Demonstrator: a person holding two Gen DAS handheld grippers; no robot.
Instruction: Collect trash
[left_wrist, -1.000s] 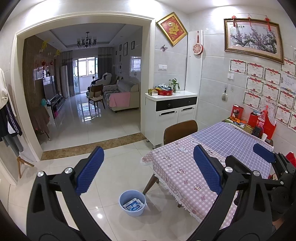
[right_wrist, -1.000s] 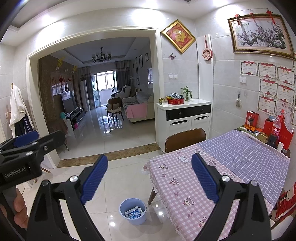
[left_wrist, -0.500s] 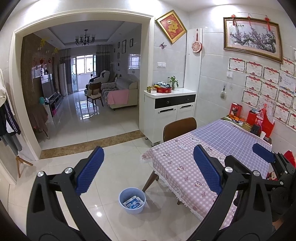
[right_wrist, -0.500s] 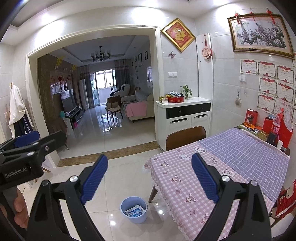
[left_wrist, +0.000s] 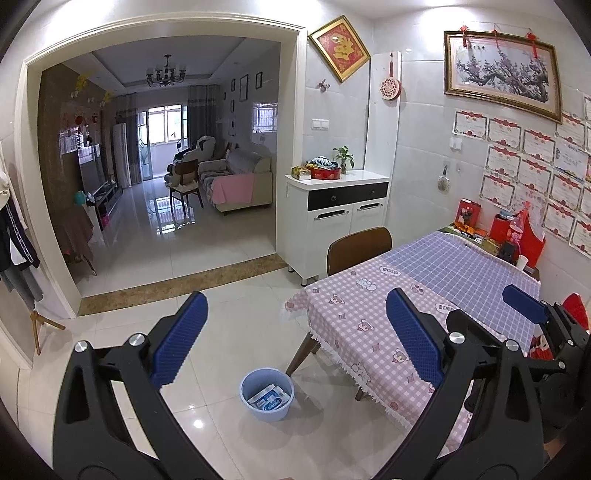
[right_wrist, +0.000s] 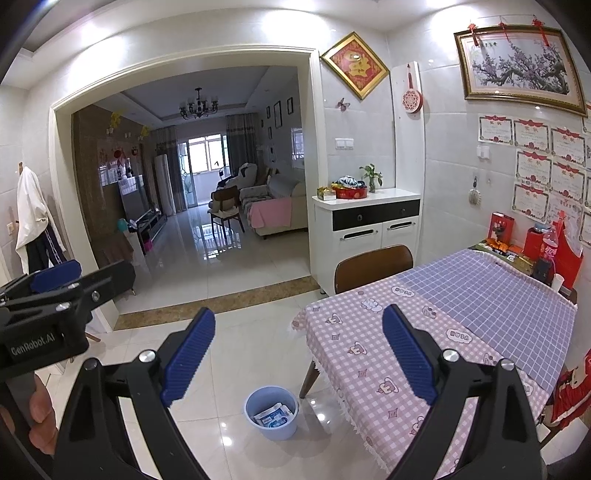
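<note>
A small blue bin (left_wrist: 267, 393) (right_wrist: 271, 412) stands on the white tile floor beside the table's corner, with white-and-blue wrappers (left_wrist: 268, 397) (right_wrist: 273, 414) inside. My left gripper (left_wrist: 295, 343) is held high above the floor, open, with nothing between its blue pads. My right gripper (right_wrist: 297, 354) is likewise raised and open, empty. In the left wrist view the right gripper (left_wrist: 532, 314) shows at the right edge; in the right wrist view the left gripper (right_wrist: 55, 284) shows at the left edge with a hand (right_wrist: 37, 417) below it.
A table with a pink and lilac checked cloth (left_wrist: 388, 325) (right_wrist: 443, 332) fills the right, a brown chair (left_wrist: 358, 247) at its far side. Red boxes and a bottle (right_wrist: 550, 247) crowd its wall end. A white cabinet (right_wrist: 369, 229) stands behind; an archway opens to a living room.
Both views have shifted only slightly; the bin and table sit a touch lower and left in the left wrist view. Both grippers stay open and empty.
</note>
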